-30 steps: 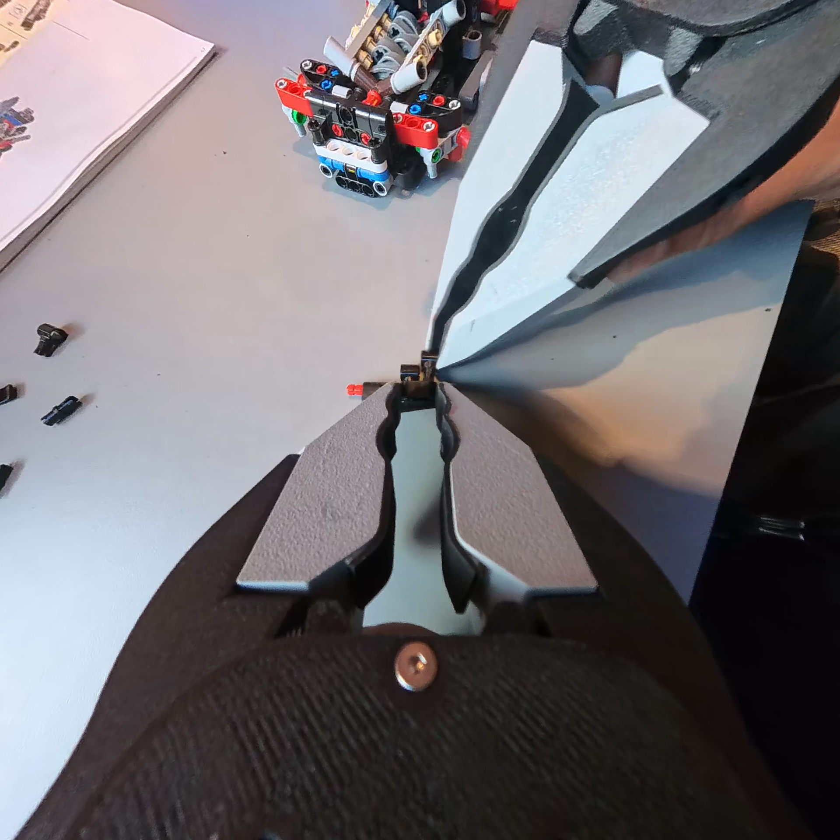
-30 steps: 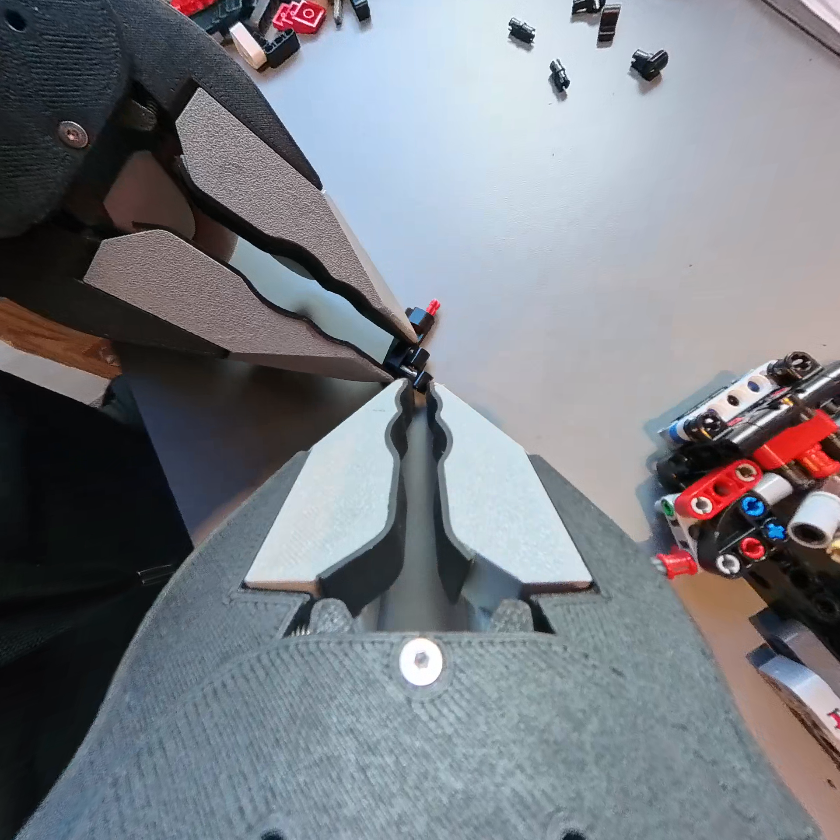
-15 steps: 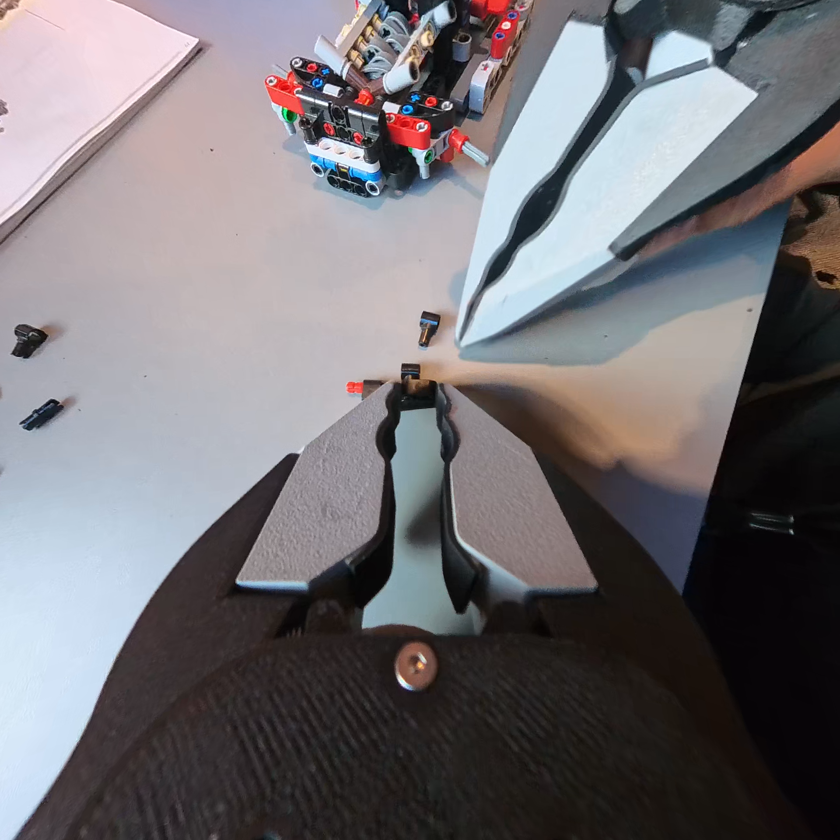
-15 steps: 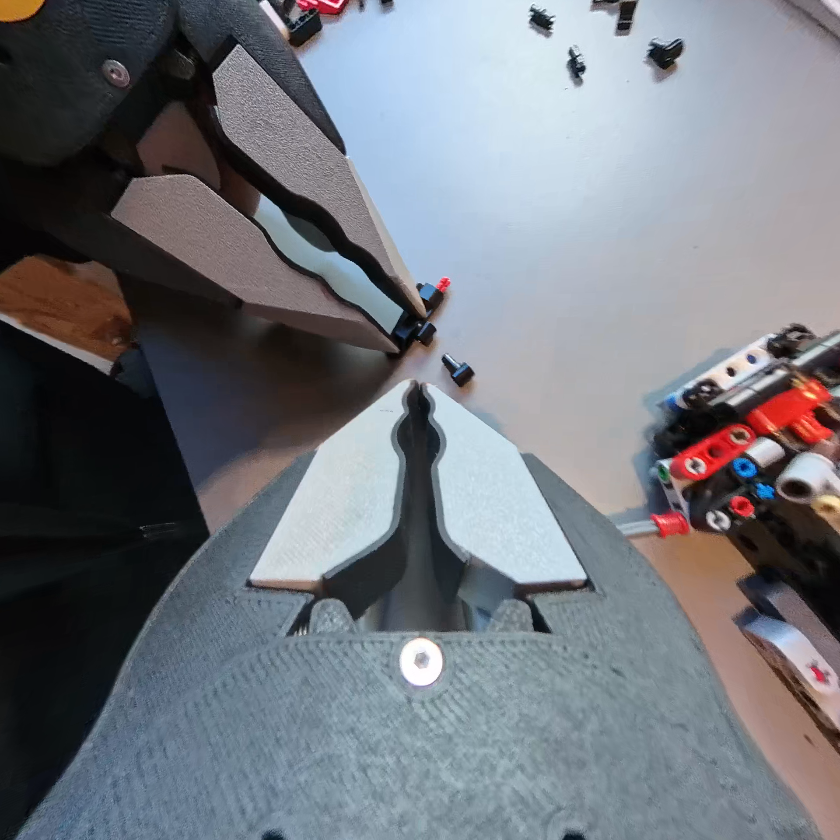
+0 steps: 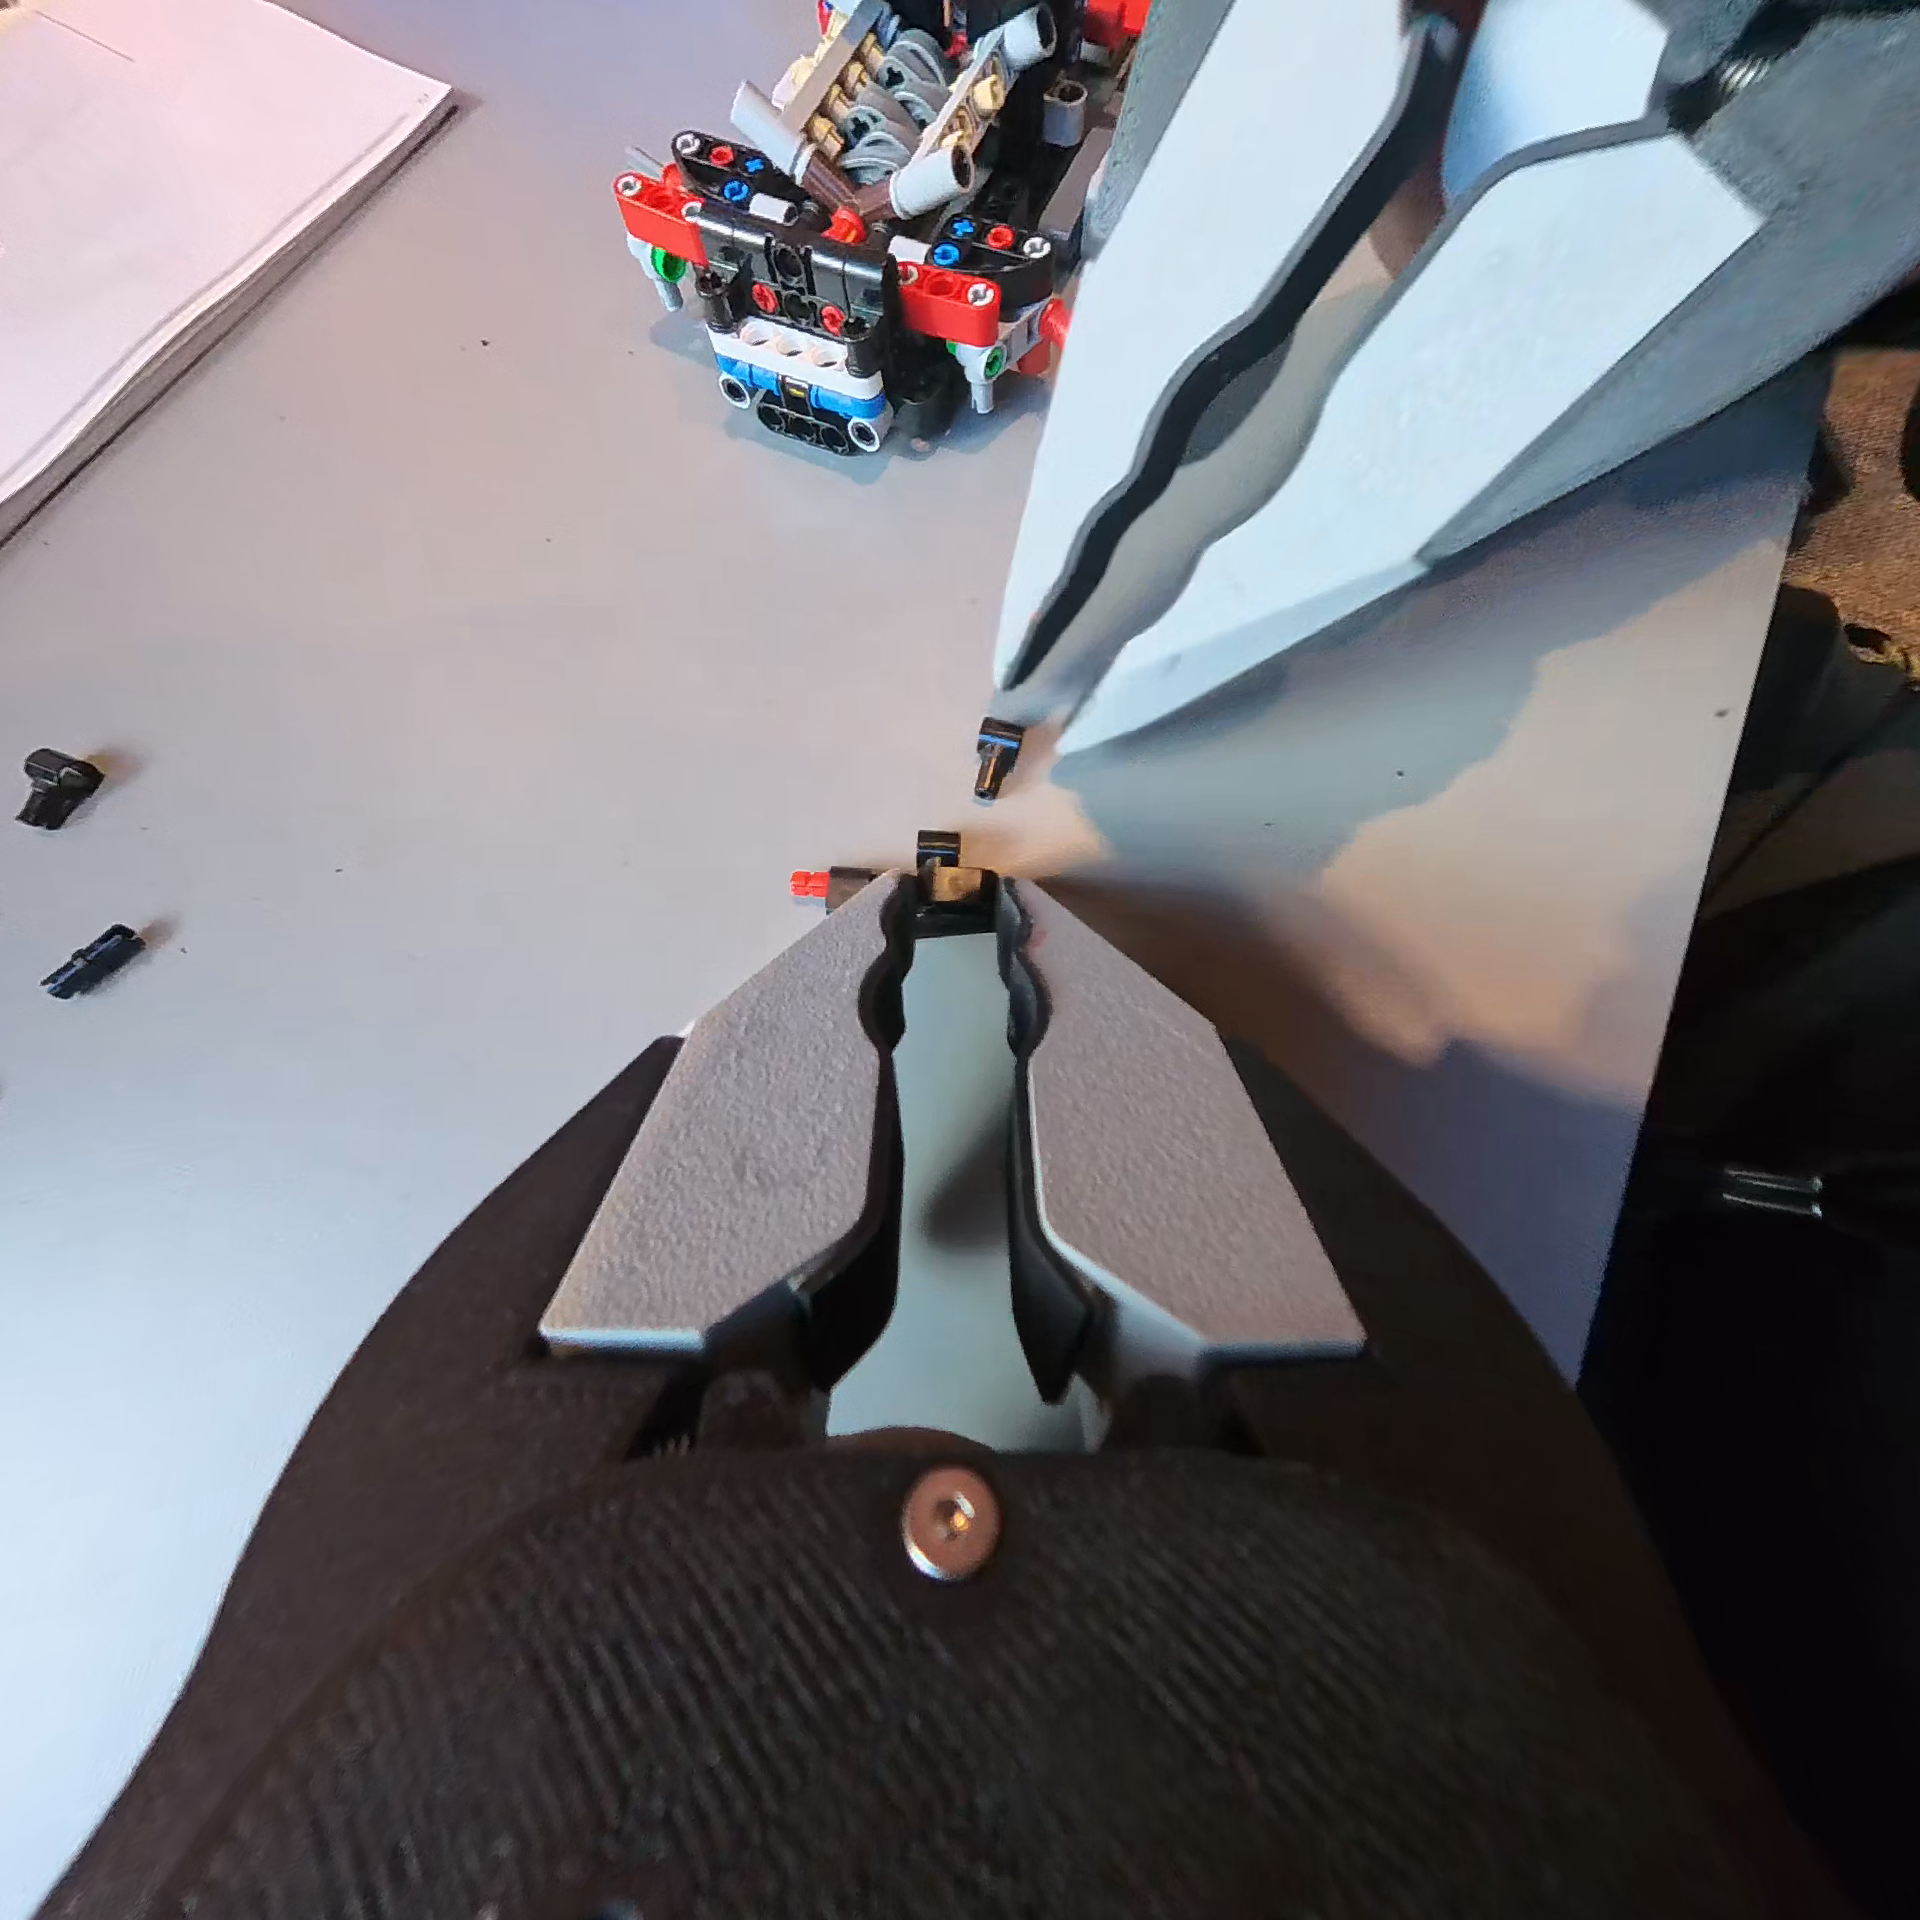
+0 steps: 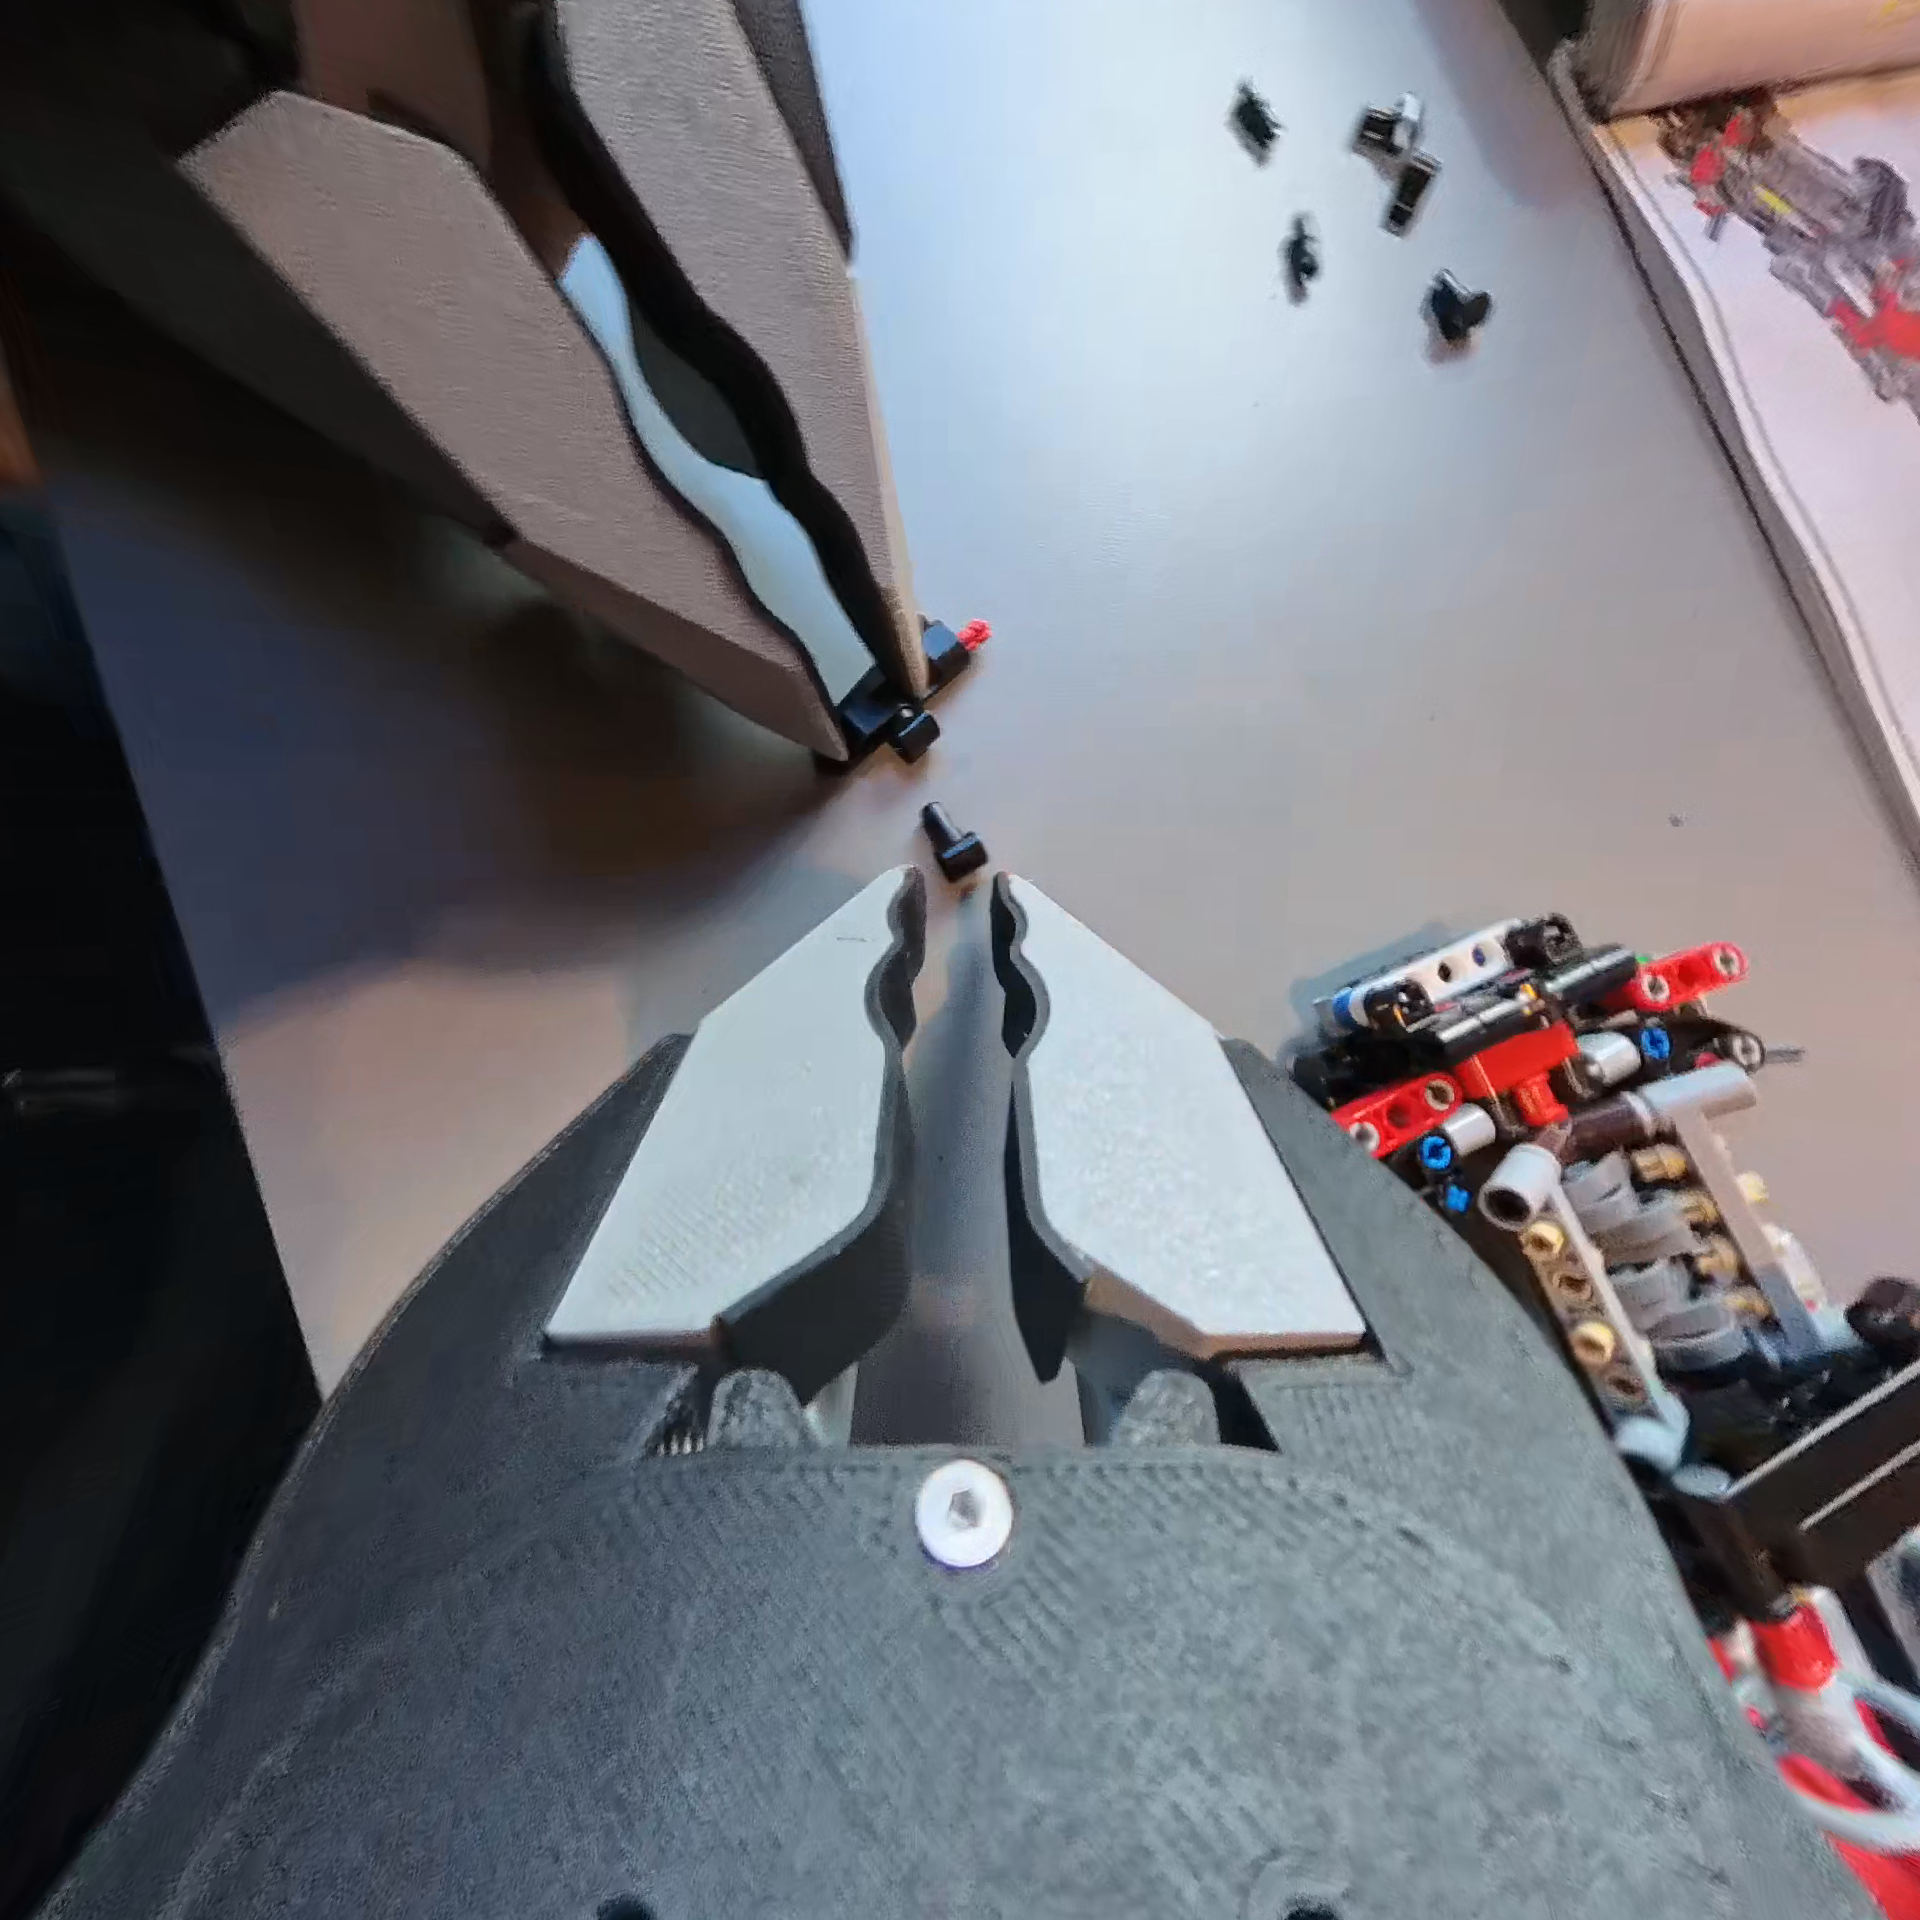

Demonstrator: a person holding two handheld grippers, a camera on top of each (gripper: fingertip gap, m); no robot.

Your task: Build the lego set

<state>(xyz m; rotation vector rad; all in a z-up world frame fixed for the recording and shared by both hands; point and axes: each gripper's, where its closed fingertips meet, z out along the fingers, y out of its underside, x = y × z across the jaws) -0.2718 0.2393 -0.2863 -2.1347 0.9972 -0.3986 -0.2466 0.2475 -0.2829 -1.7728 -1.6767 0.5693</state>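
Note:
My left gripper (image 5: 948, 896) is shut on a small black connector (image 5: 940, 873) with a red pin (image 5: 806, 883) sticking out to its left, held just above the grey table. It also shows in the right wrist view (image 6: 881, 717), with the connector (image 6: 914, 732) at its tip. A loose black pin (image 5: 995, 756) lies on the table between the two grippers. My right gripper (image 6: 956, 896) is slightly open and empty, its tips just short of that pin (image 6: 954, 844). In the left wrist view the right gripper (image 5: 1039, 707) comes in from the upper right.
The partly built red, black and white lego model (image 5: 831, 270) stands behind the grippers, at the right in the right wrist view (image 6: 1507, 1049). An instruction booklet (image 5: 156, 208) lies at the far left. Loose black pieces (image 5: 57, 784) lie at the left. The table edge (image 5: 1683, 1039) runs close on the right.
The black pin came away from the held connector and now lies on the table. My right gripper pulled back shut, then came down toward the pin with its jaws slightly parted.

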